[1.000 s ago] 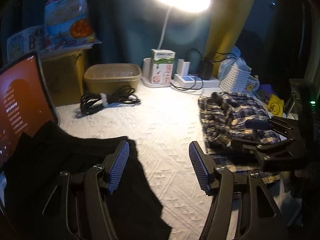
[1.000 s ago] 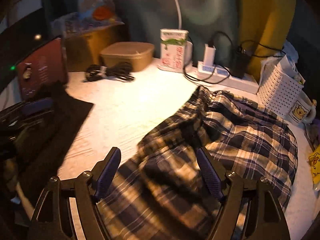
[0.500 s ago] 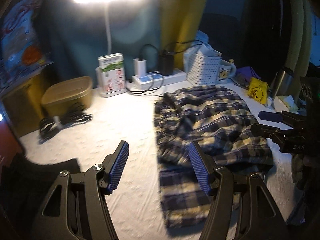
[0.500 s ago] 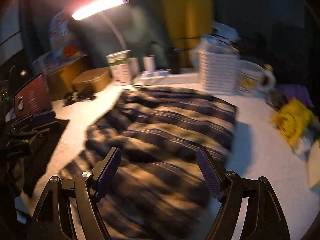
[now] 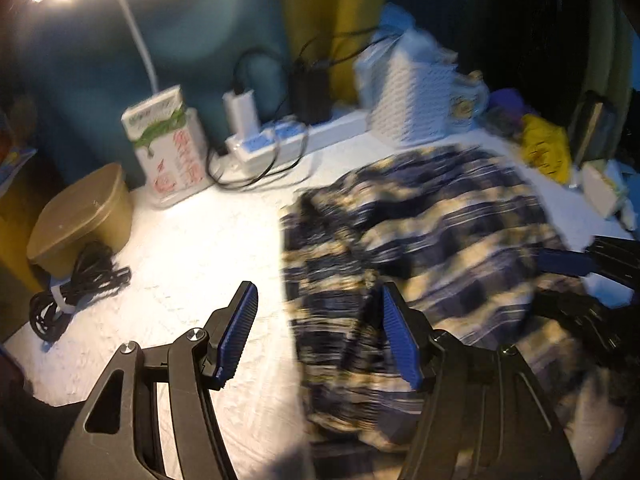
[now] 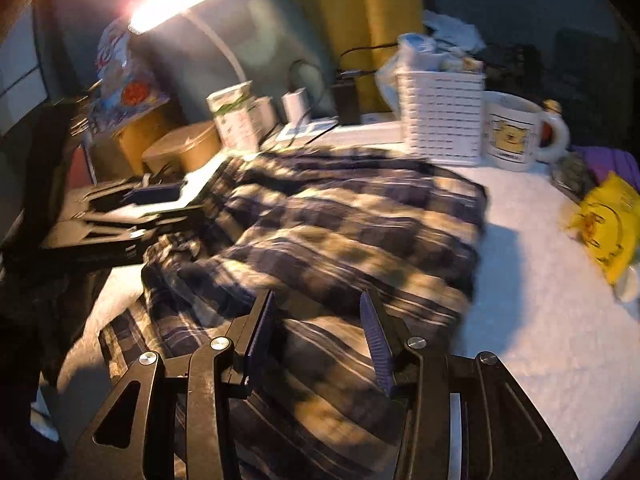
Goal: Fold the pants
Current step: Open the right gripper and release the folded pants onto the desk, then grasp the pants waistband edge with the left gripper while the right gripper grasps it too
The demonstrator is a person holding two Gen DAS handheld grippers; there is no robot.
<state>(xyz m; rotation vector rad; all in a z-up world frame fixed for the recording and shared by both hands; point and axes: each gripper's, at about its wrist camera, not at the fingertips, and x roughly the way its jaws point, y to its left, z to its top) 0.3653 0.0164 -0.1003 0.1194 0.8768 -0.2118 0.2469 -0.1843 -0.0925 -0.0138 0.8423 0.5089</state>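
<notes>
- plaid pants (image 6: 352,232) lying crumpled on my white table (image 6: 540,320)
- my left gripper (image 5: 316,340) wide open at their left edge, gripping nothing
- my right gripper (image 6: 320,340) closing over the cloth, not pinching it

Left tongs (image 5: 318,334) apart over plaid pants (image 5: 420,240) edge, white tabletop (image 5: 192,248)

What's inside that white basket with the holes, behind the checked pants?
The white basket holds crumpled pale blue and white wrappers or bags sticking above its rim. Its walls hide everything lower down. The plaid pants lie in front of it.
</notes>
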